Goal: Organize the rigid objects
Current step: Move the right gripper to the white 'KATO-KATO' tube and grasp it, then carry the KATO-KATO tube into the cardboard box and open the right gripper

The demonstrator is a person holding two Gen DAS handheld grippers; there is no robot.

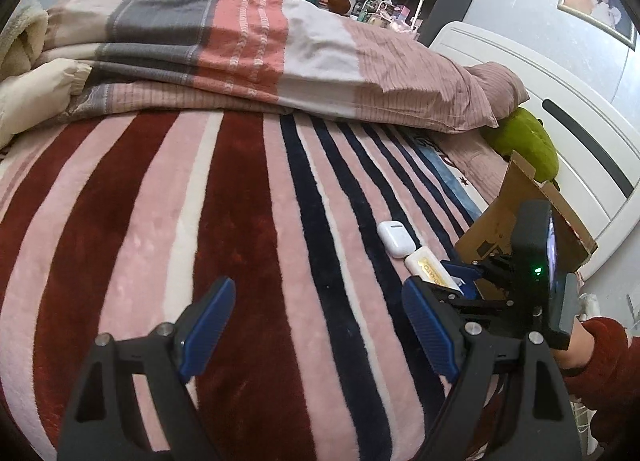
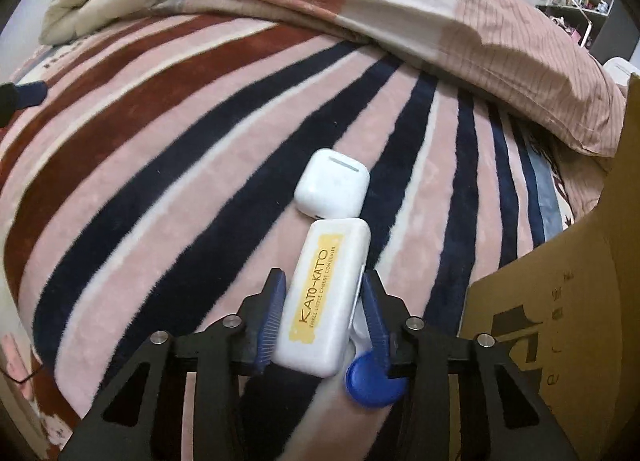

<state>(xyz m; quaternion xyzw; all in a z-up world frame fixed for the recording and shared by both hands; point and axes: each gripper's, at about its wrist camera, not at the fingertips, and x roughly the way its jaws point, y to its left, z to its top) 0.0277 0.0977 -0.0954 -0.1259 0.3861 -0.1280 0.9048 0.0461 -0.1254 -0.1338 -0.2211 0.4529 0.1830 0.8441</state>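
Observation:
A white oblong case printed KATO-KATO [image 2: 320, 301] lies on the striped blanket [image 2: 160, 149]. My right gripper [image 2: 323, 275] is shut on it, a blue pad against each long side. A small blue round piece [image 2: 368, 381] and a white bit show under the right-hand finger. Just beyond the case's far end lies a white earbud case [image 2: 332, 189], close to or touching it. In the left wrist view the earbud case [image 1: 394, 239] and the oblong case [image 1: 428, 267] sit at the right. My left gripper [image 1: 318, 289] hovers open and empty over the blanket to their left.
An open cardboard box [image 2: 560, 301] stands right beside the right gripper, its flap [image 1: 516, 197] raised. A folded quilt [image 1: 240, 41] and pillow fill the back of the bed. A green plush [image 1: 524, 141] leans by the white headboard [image 1: 560, 73]. Shelves stand beyond.

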